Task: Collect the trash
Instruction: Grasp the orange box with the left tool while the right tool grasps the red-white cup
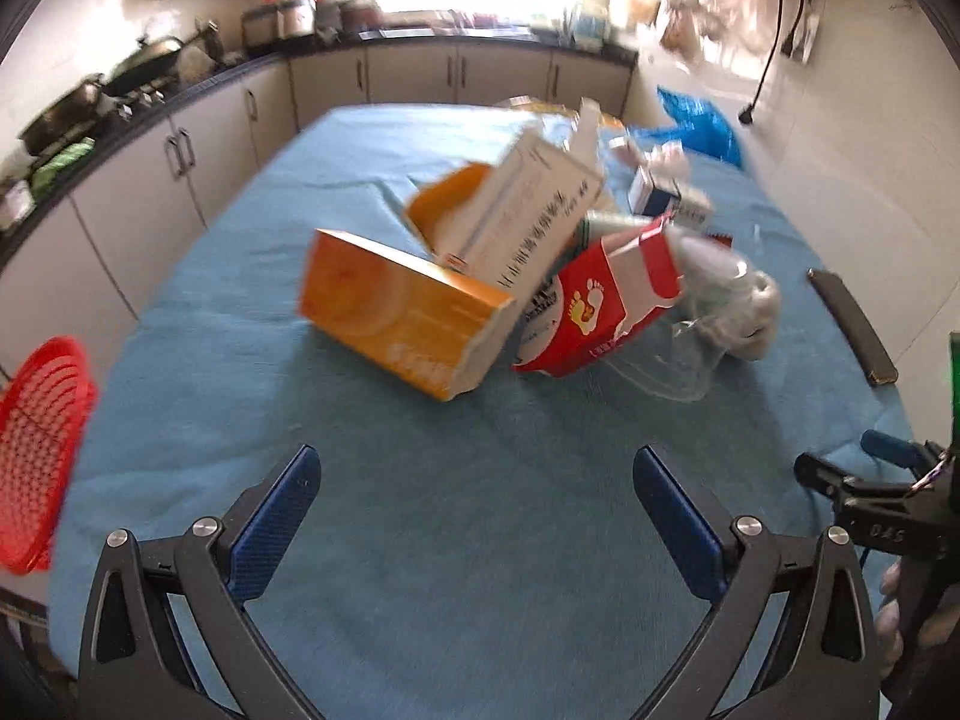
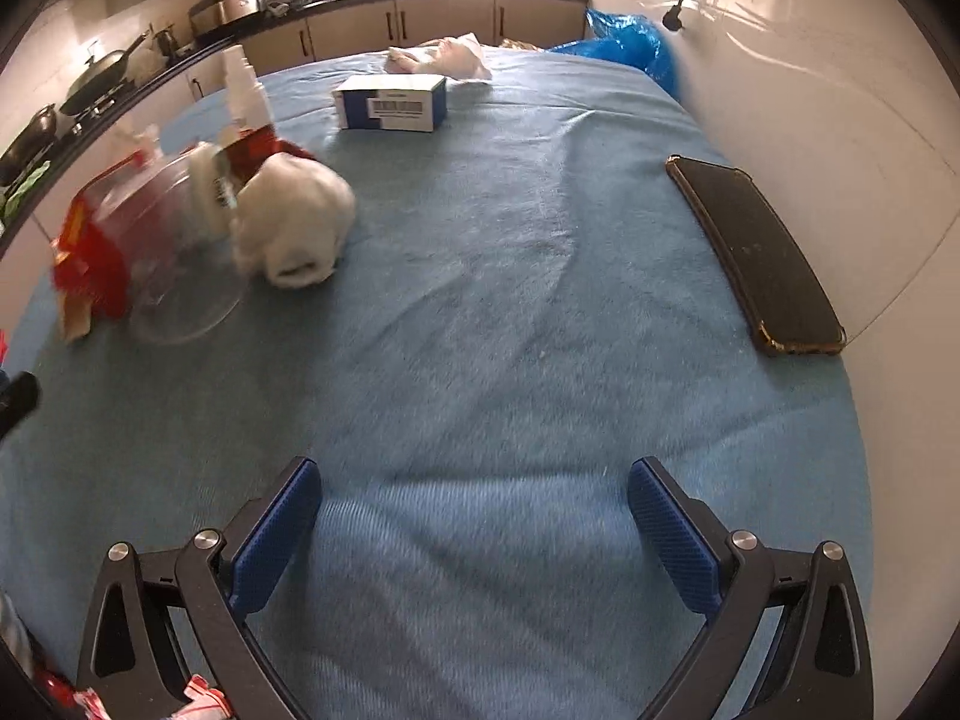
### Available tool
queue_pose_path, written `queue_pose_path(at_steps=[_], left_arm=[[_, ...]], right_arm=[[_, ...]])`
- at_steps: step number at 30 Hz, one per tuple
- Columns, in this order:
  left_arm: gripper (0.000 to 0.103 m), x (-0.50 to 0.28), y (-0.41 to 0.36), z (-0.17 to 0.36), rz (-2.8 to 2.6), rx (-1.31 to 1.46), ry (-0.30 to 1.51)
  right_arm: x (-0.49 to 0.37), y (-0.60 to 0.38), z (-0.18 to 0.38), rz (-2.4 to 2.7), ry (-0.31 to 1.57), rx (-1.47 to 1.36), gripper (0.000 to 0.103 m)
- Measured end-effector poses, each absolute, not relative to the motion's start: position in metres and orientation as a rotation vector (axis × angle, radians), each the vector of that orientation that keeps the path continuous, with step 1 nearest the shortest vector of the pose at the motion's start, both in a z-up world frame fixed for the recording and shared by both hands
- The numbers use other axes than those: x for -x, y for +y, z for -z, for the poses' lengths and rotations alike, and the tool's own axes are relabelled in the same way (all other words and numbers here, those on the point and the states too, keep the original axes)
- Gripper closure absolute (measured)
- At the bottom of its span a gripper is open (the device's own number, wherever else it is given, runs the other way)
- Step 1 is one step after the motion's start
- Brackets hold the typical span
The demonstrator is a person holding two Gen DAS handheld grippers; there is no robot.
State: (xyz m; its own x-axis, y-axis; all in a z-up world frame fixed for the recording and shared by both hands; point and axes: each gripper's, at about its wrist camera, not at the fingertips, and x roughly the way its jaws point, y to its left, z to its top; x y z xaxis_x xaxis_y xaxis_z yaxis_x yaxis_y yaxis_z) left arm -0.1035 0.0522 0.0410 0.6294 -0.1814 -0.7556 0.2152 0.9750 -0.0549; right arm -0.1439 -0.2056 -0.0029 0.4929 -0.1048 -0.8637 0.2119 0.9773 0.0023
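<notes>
A heap of trash lies on the blue-covered table point(image 1: 240, 420): an orange box point(image 1: 396, 318), a white box point(image 1: 528, 222) leaning on it, a red and white carton point(image 1: 600, 312), a clear plastic cup point(image 1: 672, 360) and crumpled white tissue point(image 1: 744, 306). My left gripper point(image 1: 477, 474) is open and empty, short of the heap. In the right wrist view the tissue point(image 2: 294, 228), the clear cup point(image 2: 174, 264), the red carton point(image 2: 96, 252), a white spray bottle point(image 2: 243, 90) and a blue and white box point(image 2: 393, 102) show. My right gripper point(image 2: 474, 486) is open and empty over bare cloth.
A red basket point(image 1: 36, 456) sits off the table's left edge. A black phone point(image 2: 756, 252) lies at the right edge by the wall; it also shows in the left wrist view point(image 1: 852, 324). A blue plastic bag point(image 2: 624, 48) and more tissue point(image 2: 444, 57) lie at the far end. Kitchen counters stand behind.
</notes>
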Motion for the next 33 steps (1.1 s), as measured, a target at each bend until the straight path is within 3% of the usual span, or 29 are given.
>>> queue_pose_path(at_steps=[10, 33], left_arm=[[0.0, 0.159, 0.073, -0.082, 0.14, -0.039, 0.686], [0.0, 0.215, 0.111, -0.108, 0.018, -0.021, 0.539]], right_arm=[[0.189, -0.192, -0.005, 0.183, 0.986, -0.204, 0.002], [0.25, -0.141, -0.059, 0.124, 0.704, -0.146, 0.003]])
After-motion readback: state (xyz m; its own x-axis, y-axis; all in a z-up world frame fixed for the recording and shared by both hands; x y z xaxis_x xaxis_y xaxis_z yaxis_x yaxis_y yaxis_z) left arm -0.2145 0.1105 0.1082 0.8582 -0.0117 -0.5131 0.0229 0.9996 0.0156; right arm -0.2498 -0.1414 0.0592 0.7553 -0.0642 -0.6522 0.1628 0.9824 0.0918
